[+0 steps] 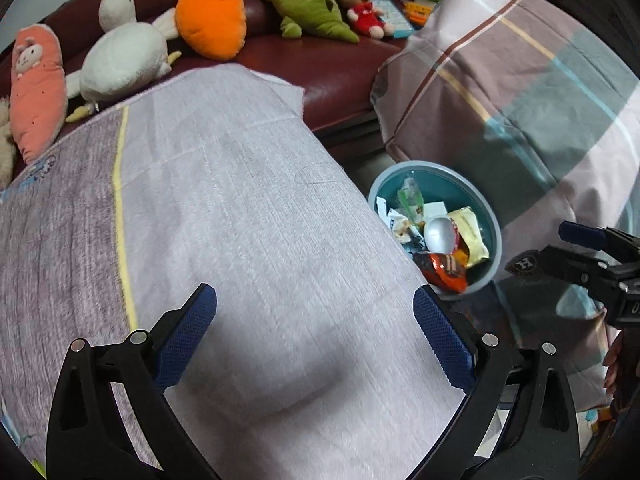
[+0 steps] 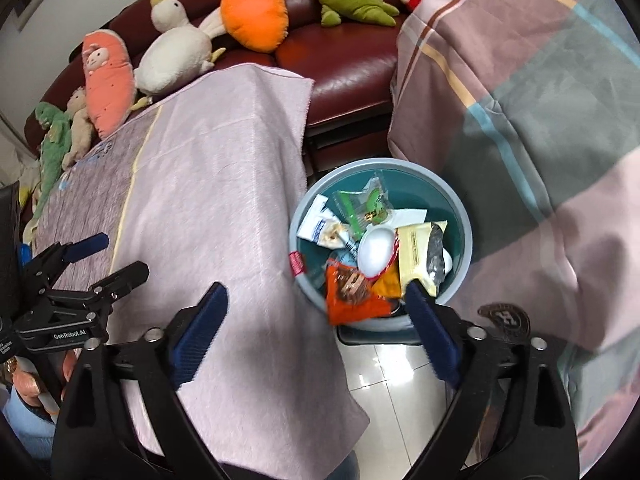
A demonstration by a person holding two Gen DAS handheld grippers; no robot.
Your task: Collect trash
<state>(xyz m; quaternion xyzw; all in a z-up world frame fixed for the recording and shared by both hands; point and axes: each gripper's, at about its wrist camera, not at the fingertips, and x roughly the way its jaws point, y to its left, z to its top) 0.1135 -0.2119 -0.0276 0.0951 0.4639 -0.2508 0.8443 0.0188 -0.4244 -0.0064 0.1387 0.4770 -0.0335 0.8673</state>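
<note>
**Bin Full, Both Grippers Empty Over a Bare Cloth**

Nearest the left wrist camera, the left gripper [image 1: 315,312] hung released, its blue pads spread wide with nothing between them, above the pale lilac cloth [image 1: 248,208] that covered the table. No wrapper or scrap showed on that cloth in either view. To its right, on the floor between the draped table and the plaid blanket [image 1: 520,92], stood the teal bin [image 1: 495,236], holding the trash: an orange wrapper [image 1: 442,270], a cream packet [image 1: 470,232], a white egg-shaped shell [image 1: 438,234] and a green-printed clear bag [image 1: 410,200].

Further right, the right gripper [image 2: 316,312] was likewise released and empty, its pads apart, poised over the near rim of the bin with the table edge to its left.

In the right wrist view the orange wrapper [image 2: 352,292] appeared to drape over the near rim rather than lie fully inside, though blur made this uncertain. If so, a careless brush from the right finger just beside it could flick it onto the tiles. The bin sat close against the hanging cloth, so a gripper that snagged the fabric might drag it or tip the bin. The plush toys [image 1: 210,18] on the sofa behind risked being mistaken for clutter.
</note>
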